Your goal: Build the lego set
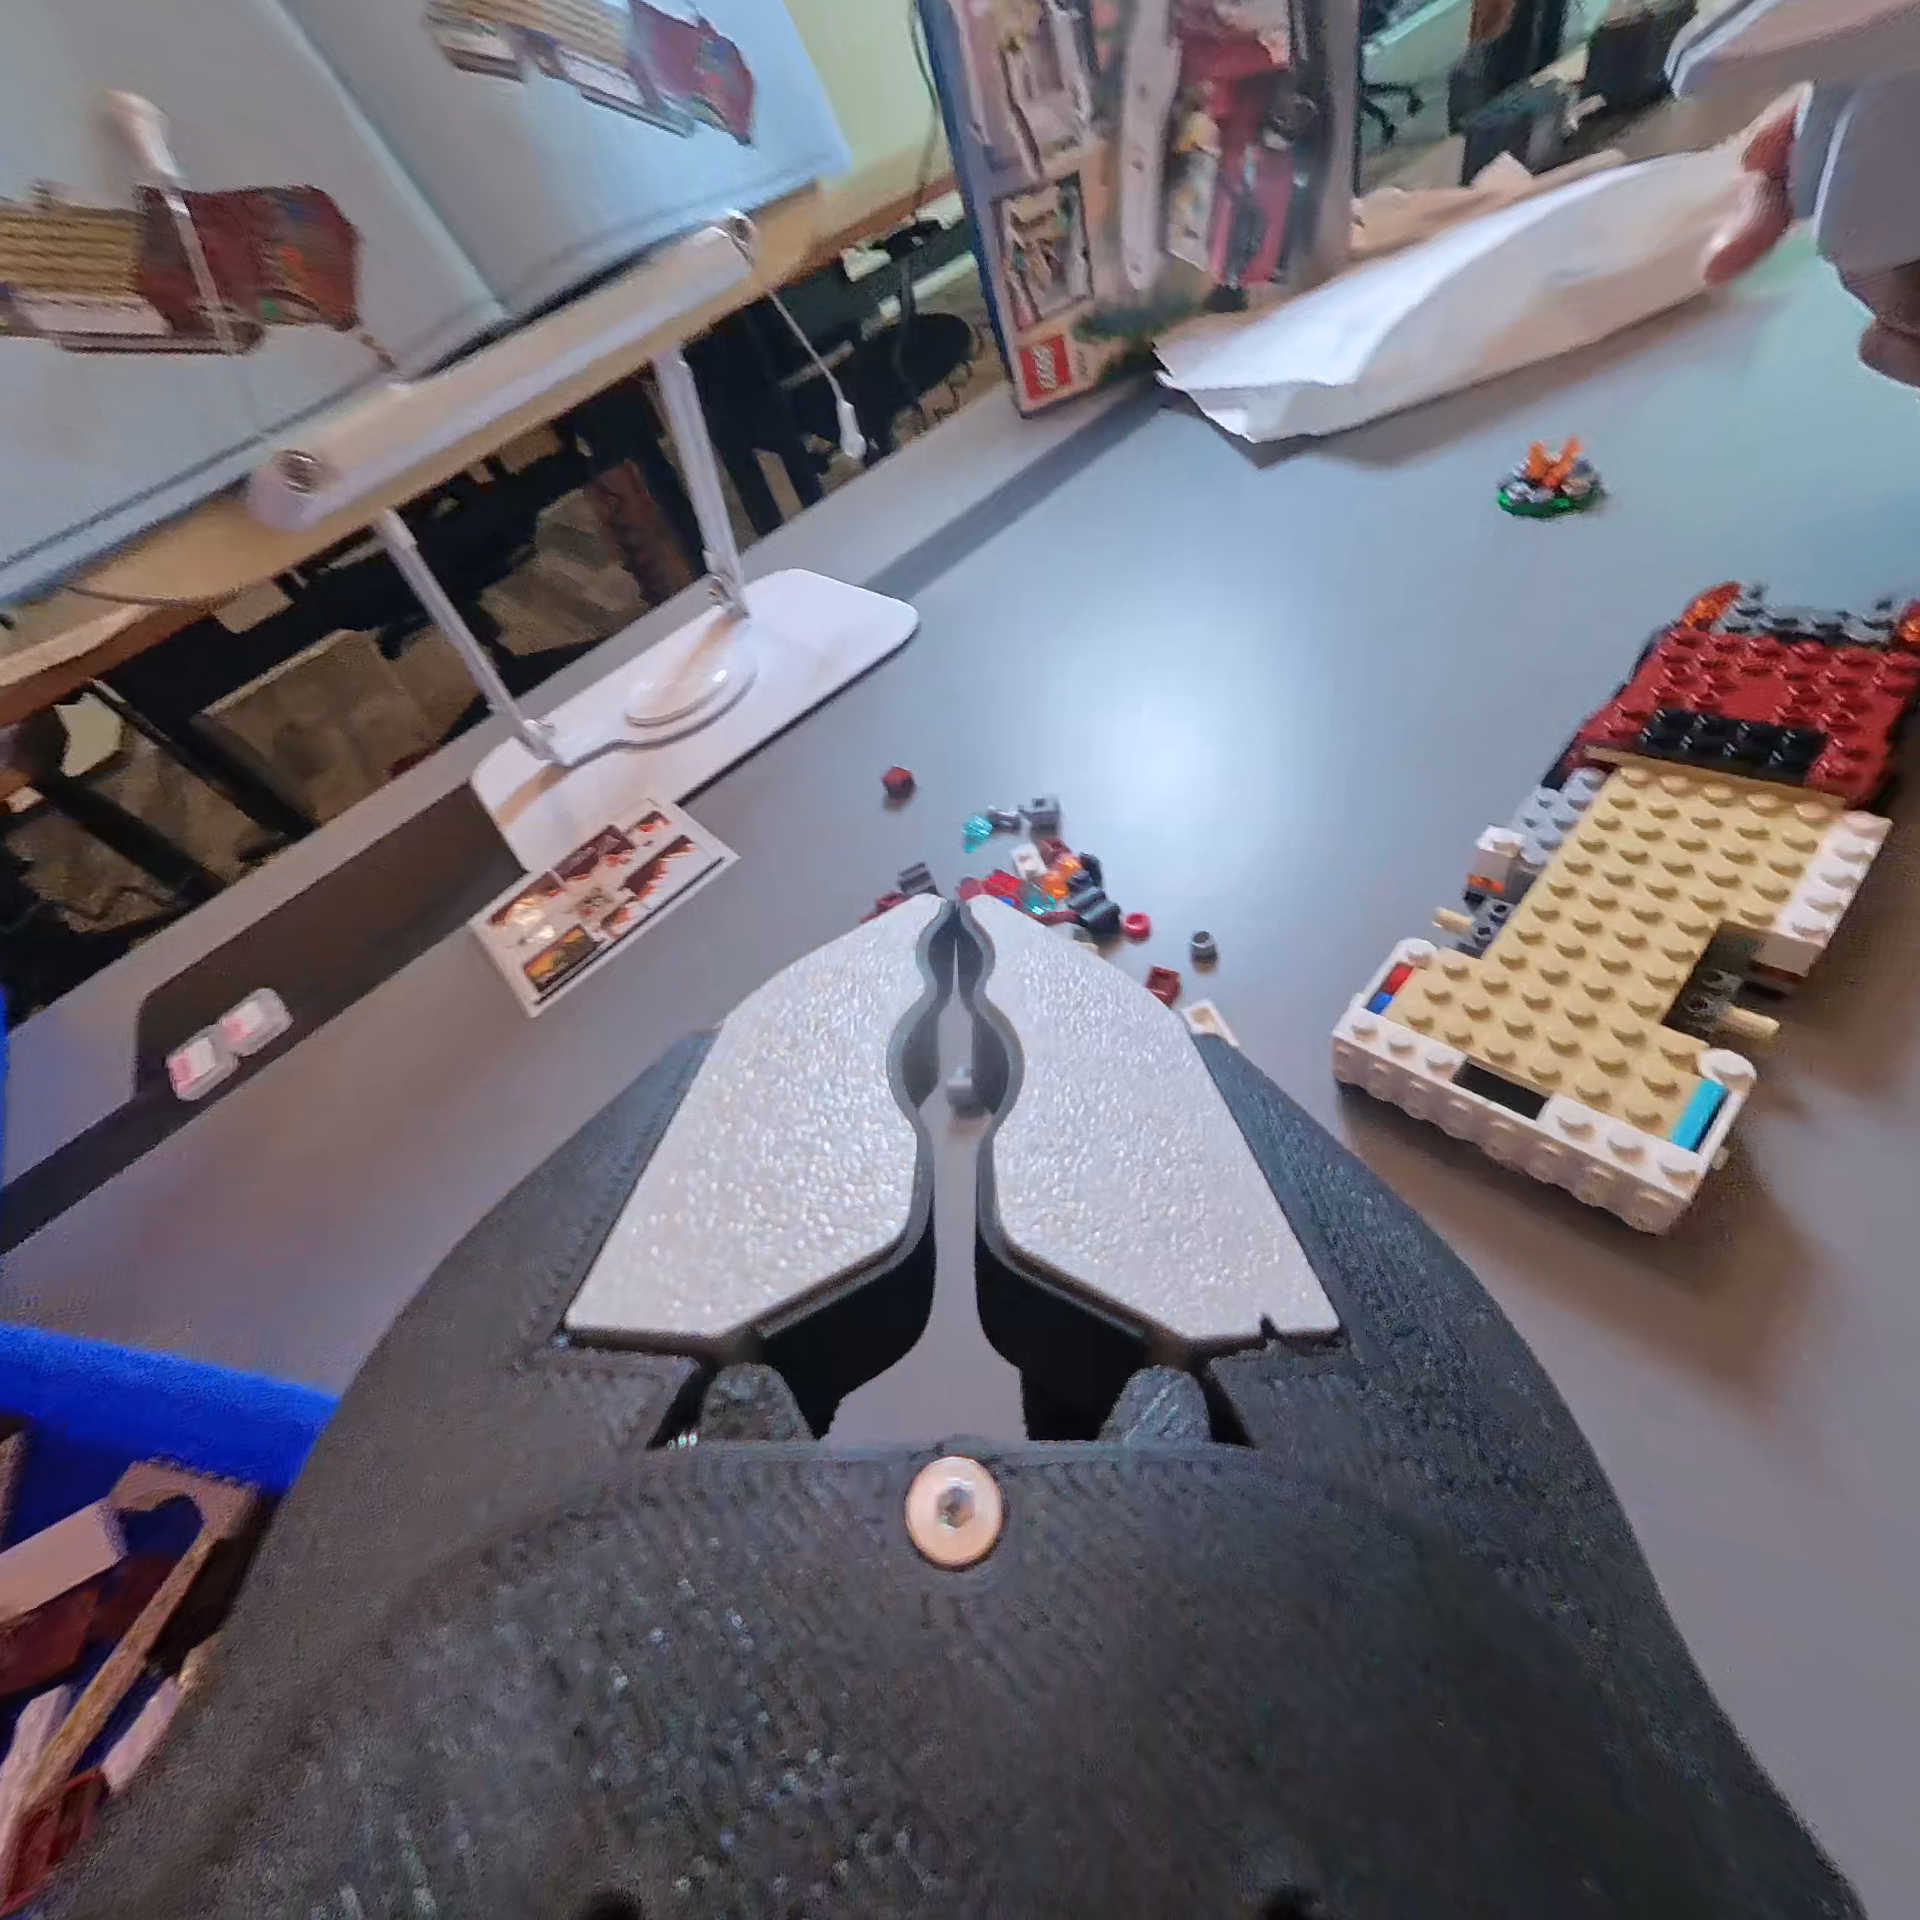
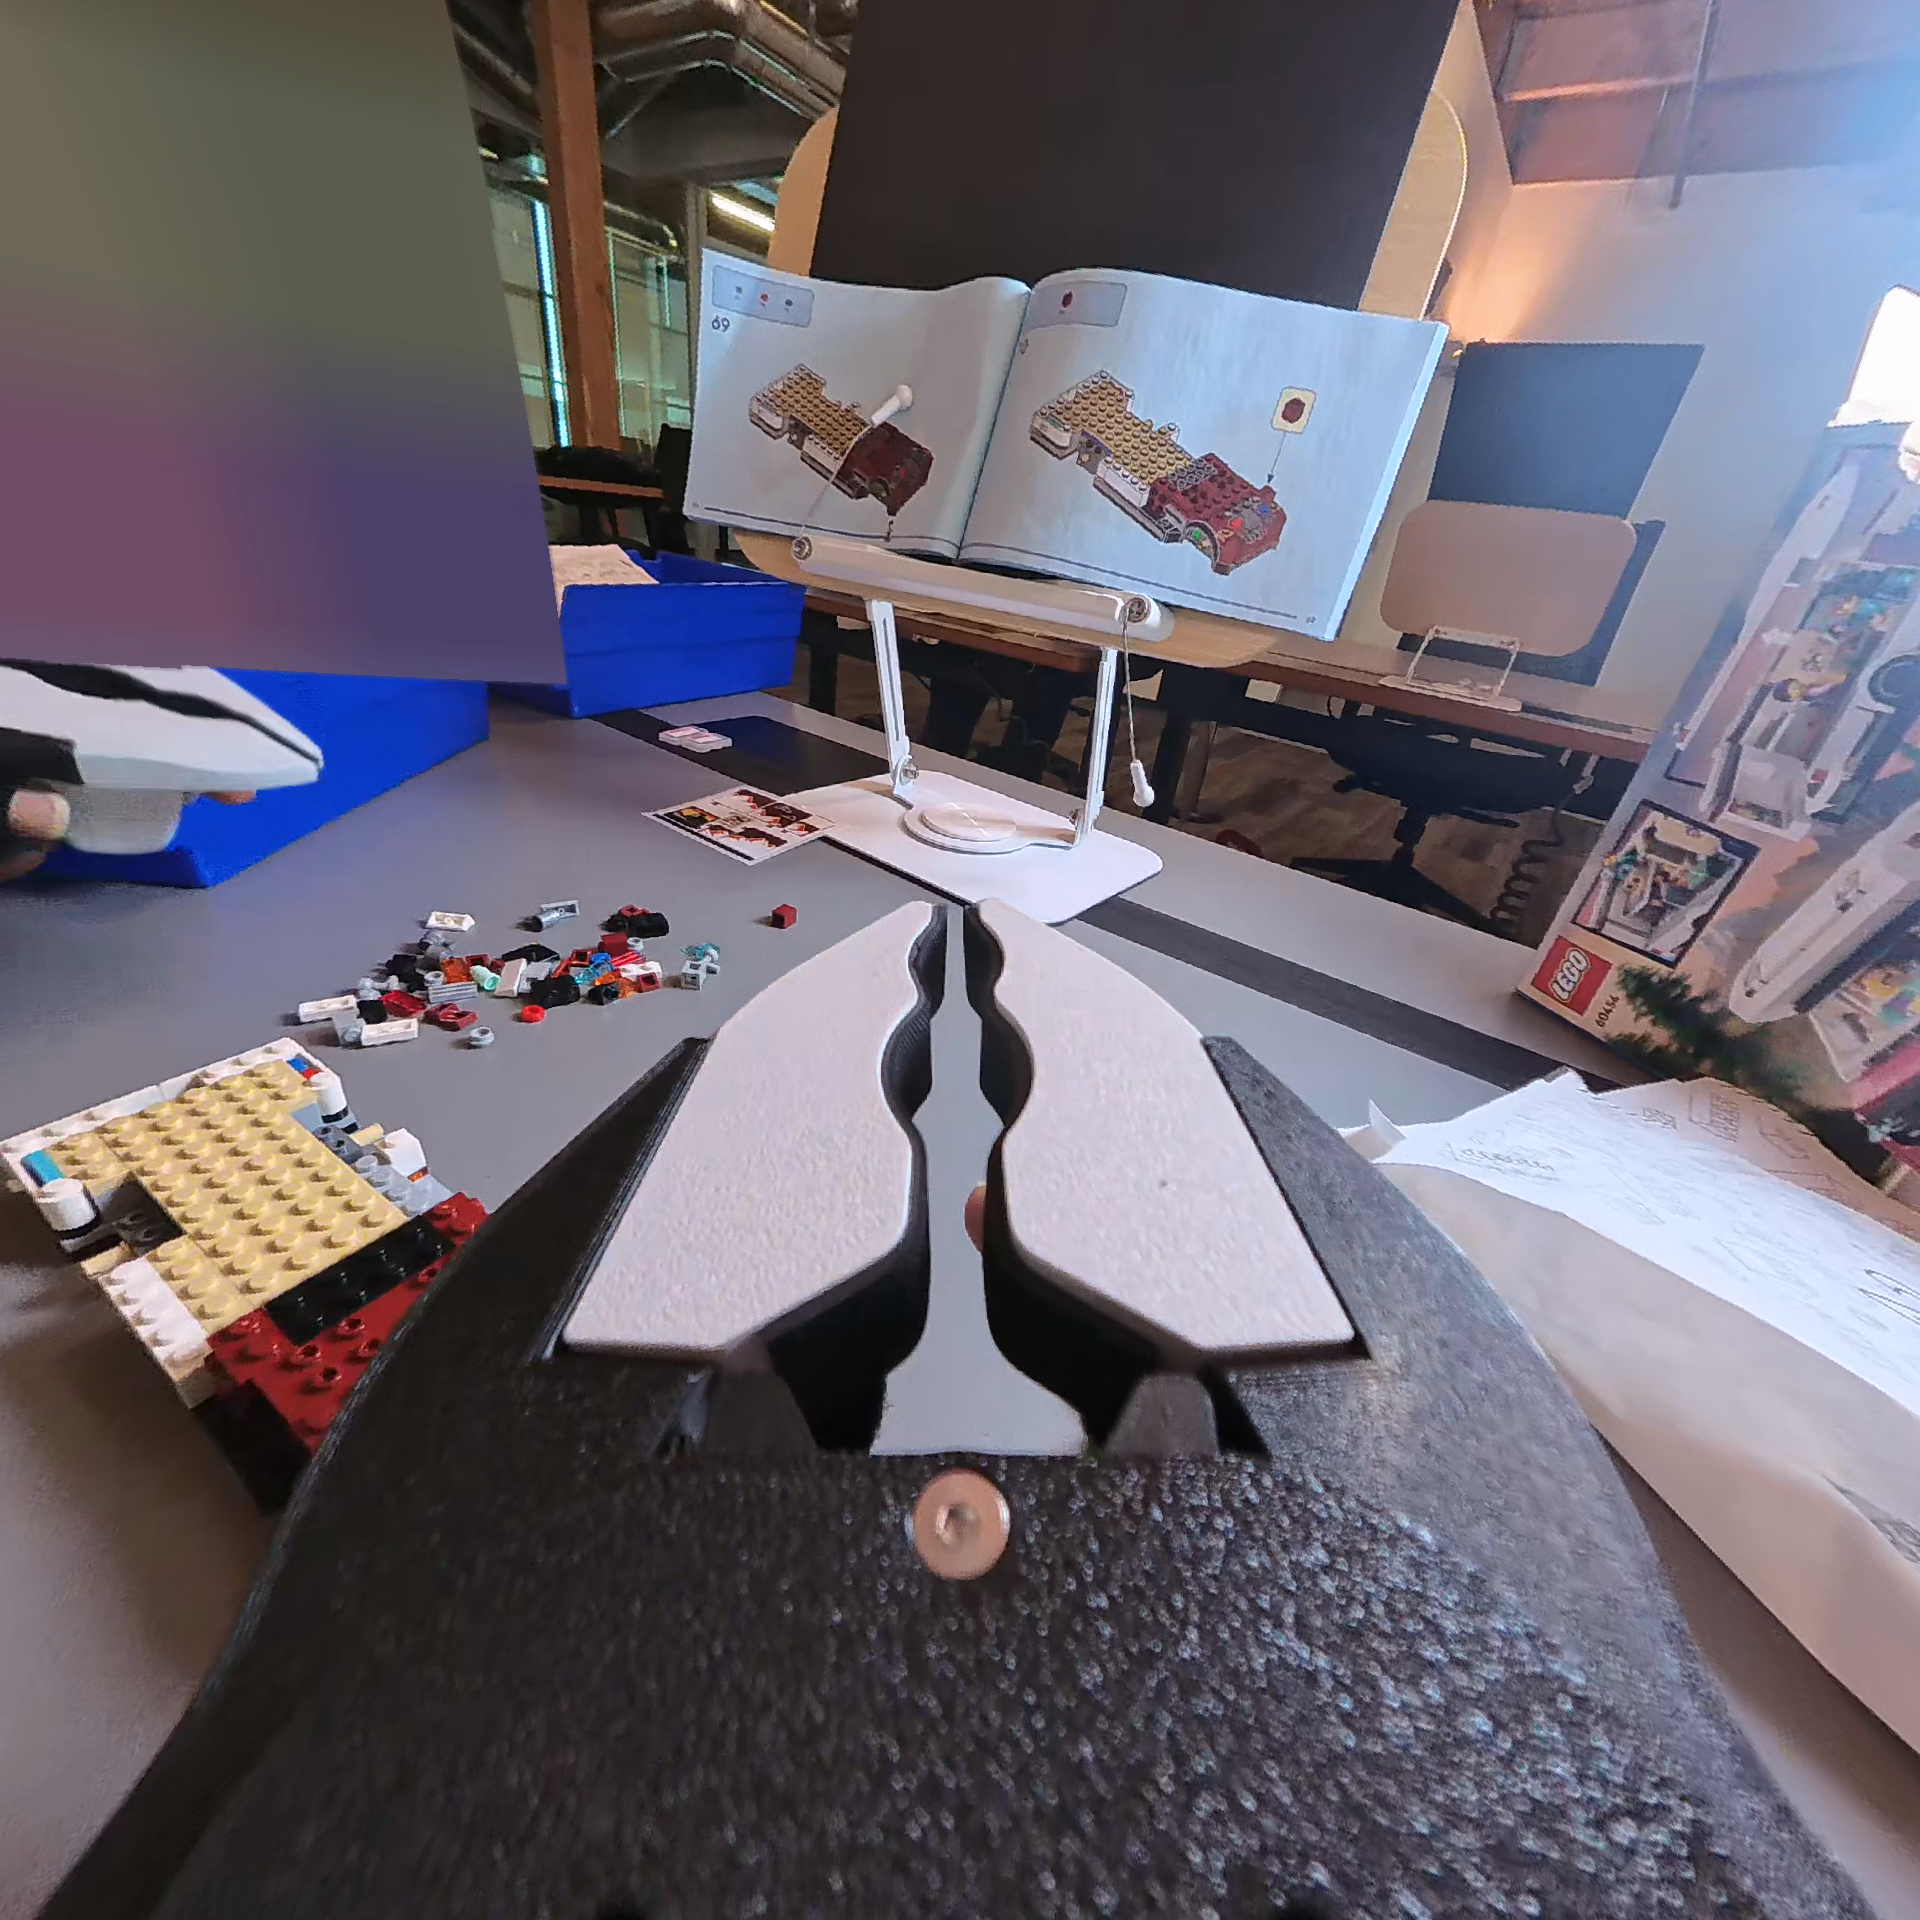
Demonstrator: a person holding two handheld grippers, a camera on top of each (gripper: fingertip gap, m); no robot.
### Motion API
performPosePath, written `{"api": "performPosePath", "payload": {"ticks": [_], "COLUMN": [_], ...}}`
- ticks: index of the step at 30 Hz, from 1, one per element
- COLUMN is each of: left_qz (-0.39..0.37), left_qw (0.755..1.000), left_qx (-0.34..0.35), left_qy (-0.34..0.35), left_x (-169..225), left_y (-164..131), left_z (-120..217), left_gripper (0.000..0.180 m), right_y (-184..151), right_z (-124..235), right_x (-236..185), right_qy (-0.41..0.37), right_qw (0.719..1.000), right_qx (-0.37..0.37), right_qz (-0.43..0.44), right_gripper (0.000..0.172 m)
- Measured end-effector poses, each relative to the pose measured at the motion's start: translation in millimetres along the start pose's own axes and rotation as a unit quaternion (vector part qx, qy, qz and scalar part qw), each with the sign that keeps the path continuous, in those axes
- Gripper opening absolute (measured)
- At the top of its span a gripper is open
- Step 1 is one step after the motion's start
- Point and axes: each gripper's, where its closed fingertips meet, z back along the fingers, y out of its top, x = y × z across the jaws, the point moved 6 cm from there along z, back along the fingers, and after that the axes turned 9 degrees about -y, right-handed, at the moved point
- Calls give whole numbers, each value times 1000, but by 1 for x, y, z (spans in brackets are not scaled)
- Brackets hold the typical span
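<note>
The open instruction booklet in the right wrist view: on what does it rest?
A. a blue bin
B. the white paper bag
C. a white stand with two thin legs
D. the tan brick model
C: the open booklet lies on a white stand whose two thin legs rise from a flat base on the grey table.

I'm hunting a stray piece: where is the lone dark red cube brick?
The dark red cube brick sits alone on the grey table, between the pile of loose bricks on its left and the white stand base.
</note>
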Motion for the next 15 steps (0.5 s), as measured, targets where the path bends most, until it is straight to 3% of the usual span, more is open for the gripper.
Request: {"api": "performPosePath", "payload": {"ticks": [7,15], "left_qz": [35,35], "left_qw": [983,959], "left_qx": [-97,-208], "left_qy": [-153,-190], "left_x": [37,33], "left_y": [-21,-19], "left_z": [-28,-73], "left_gripper": [7,15], "right_y": [7,10], "right_z": [3,6], "right_x": [-7,-17], "right_qy": [20,49], "right_qw": [1000,999], "right_qx": [9,11], "right_qz": [-2,3], "right_gripper": [3,3]}}
